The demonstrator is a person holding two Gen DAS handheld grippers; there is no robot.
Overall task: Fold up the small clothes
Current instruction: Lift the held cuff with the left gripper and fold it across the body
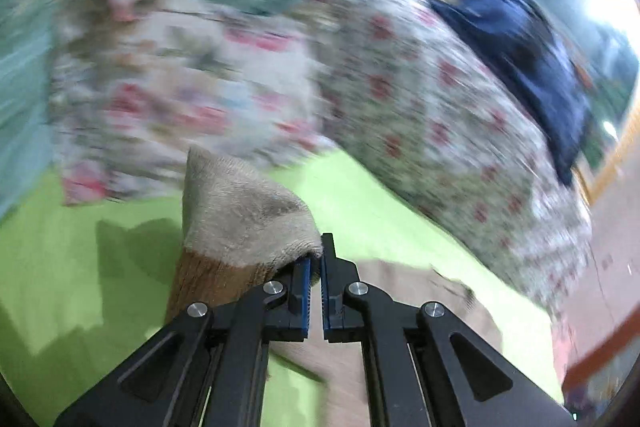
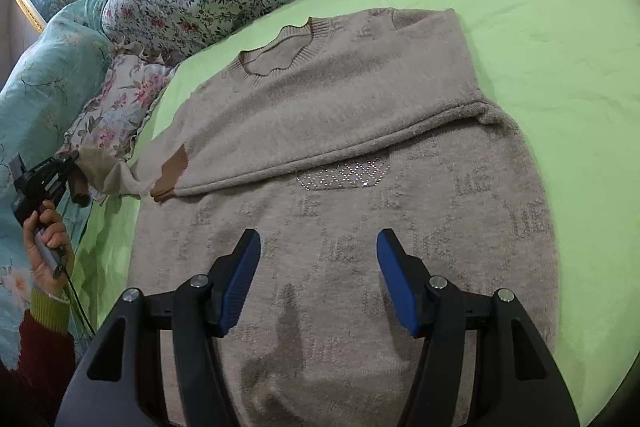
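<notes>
Beige knit sweater (image 2: 340,155) lies spread on the green bedsheet (image 2: 560,75), filling the middle of the right wrist view, one sleeve (image 2: 320,131) already folded across the chest. At the left edge, the left hand-held gripper (image 2: 66,163) is clamped on the other sleeve's cuff (image 1: 240,211), lifting it off the bed. The right hand-held gripper (image 2: 318,267) hovers over the hem, fingers wide apart, holding nothing. The risk: the left view is badly blurred, so a fast swing could tug the thin pinch of cuff free, or drag the body and undo the folded sleeve.
</notes>
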